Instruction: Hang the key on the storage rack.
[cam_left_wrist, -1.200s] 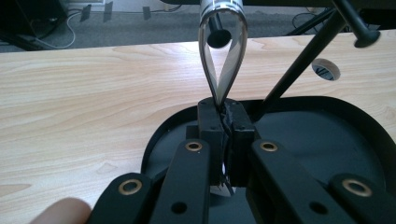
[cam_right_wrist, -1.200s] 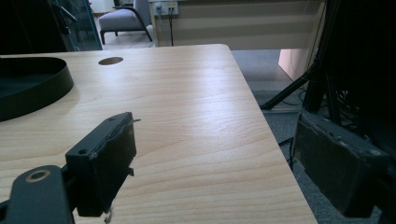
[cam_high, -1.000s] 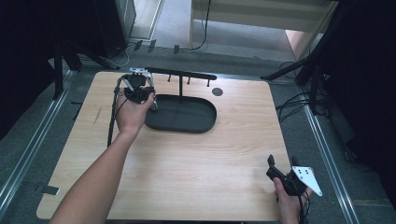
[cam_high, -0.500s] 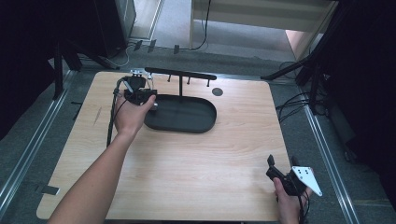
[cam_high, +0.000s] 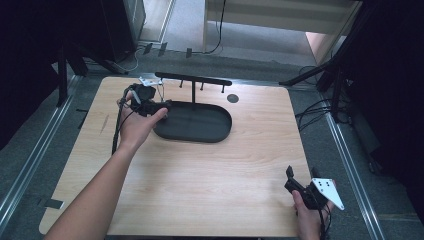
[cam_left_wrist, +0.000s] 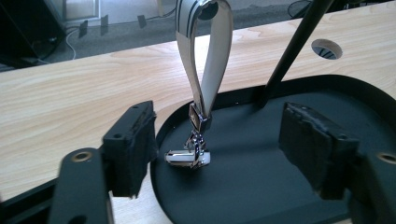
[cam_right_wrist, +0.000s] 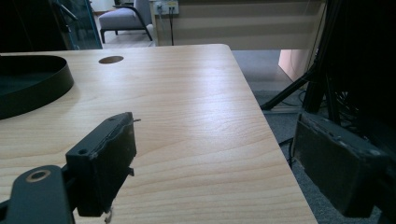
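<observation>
The white-and-silver strap keychain (cam_left_wrist: 204, 70) is seen hanging from the black T-shaped rack (cam_high: 193, 80), over the black oval tray (cam_high: 220, 134). The left gripper (cam_left_wrist: 219, 149), just opened, stands released around it; withdrawal is judged next. The right gripper (cam_right_wrist: 219, 163) is held open, idle.

place: lab or office | cues: wooden table (cam_high: 210, 175), black stands (cam_high: 320, 75), floor cables (cam_high: 312, 107), armchair (cam_right_wrist: 126, 18)

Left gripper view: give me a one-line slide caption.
Open left claw, jaws just opened, facing a white strap hanging over the black tray, its clasp touching the tray.
</observation>
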